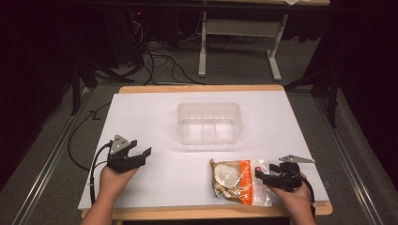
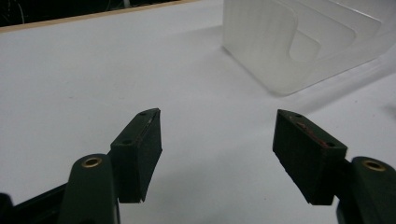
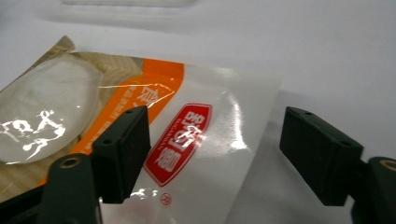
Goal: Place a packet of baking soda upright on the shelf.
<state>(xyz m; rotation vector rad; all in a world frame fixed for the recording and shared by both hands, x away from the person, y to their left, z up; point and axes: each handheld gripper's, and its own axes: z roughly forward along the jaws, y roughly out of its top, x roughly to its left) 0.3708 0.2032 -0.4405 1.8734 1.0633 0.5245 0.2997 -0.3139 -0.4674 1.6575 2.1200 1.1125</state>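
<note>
The snack packet [image 1: 237,182] lies flat near the worktop's [image 1: 155,117] front edge, right of centre. The right gripper [image 3: 212,154] straddles its clear end, jaws spread, nothing grasped. The glossy film could slip or crumple when pinched — the left gripper [image 1: 141,150], also spread, idles well apart — short of the clear plastic tub [image 1: 209,123].

A lab or test room is showing here — dark curtains [image 1: 37,70] are hanging at the frame's left and right, loose cables [image 1: 159,61] are trailing over grey carpet at upper centre, and a white-covered surface [image 1: 155,122] is standing on floor rails [image 1: 44,168] — a bare desk frame [image 1: 239,42] behind.
</note>
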